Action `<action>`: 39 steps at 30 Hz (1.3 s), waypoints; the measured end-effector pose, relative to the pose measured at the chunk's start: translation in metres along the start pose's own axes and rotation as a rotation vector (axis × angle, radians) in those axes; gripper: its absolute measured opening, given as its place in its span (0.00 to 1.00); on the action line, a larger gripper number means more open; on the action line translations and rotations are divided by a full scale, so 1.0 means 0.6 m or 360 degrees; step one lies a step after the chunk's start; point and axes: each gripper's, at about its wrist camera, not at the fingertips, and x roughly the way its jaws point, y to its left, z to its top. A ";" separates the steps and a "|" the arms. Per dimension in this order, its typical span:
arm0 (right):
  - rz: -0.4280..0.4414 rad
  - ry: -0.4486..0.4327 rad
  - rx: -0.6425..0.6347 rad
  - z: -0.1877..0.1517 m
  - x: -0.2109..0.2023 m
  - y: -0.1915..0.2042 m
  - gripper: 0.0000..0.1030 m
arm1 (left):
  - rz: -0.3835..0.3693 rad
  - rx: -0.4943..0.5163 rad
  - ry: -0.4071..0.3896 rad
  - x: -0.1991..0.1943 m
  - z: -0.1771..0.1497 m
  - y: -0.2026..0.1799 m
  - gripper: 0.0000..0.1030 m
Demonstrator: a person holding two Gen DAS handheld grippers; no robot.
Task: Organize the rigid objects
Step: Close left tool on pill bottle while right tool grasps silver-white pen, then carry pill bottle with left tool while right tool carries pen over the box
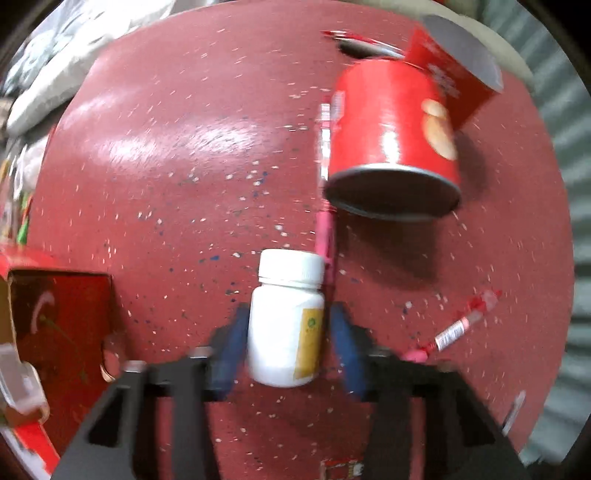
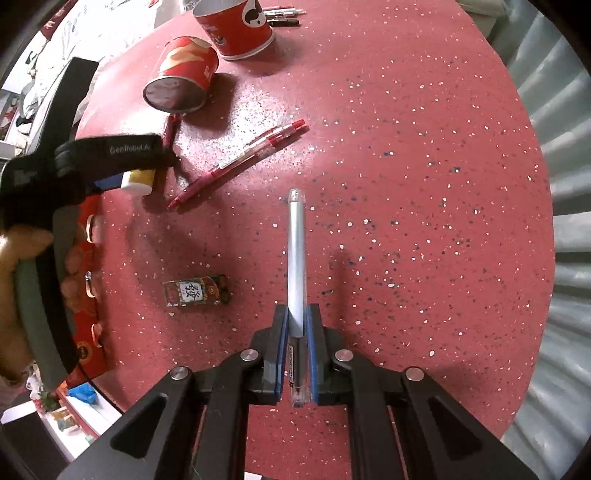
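My left gripper (image 1: pixel 286 321) is shut on a white pill bottle (image 1: pixel 284 317) with a yellow label, held above the red speckled table (image 1: pixel 166 166); the bottle also shows in the right wrist view (image 2: pixel 138 182). My right gripper (image 2: pixel 297 317) is shut on a silver pen (image 2: pixel 296 254) that points forward over the table. A red chip can (image 2: pixel 181 74) lies on its side at the far left, also in the left wrist view (image 1: pixel 395 136). A red paper cup (image 2: pixel 236 27) stands behind it.
Two red pens (image 2: pixel 240 162) lie side by side mid-table, another red pen (image 2: pixel 169 129) by the can. A small patterned box (image 2: pixel 195 291) lies near the left. A red cardboard box (image 1: pixel 55 325) sits at the left edge. More pens (image 2: pixel 284 16) lie at the back.
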 end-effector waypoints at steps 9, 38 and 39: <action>0.0004 -0.0018 -0.0015 -0.011 -0.013 0.011 0.11 | -0.0076 0.0198 -0.0032 -0.052 -0.070 0.019 0.37; -0.0072 0.0069 -0.0100 -0.144 -0.042 0.120 0.10 | -0.0132 0.0386 -0.0041 -0.179 -0.340 0.144 0.37; -0.0078 0.0064 -0.0109 -0.143 -0.044 0.124 0.10 | -0.0137 0.0378 -0.0043 -0.181 -0.338 0.146 0.37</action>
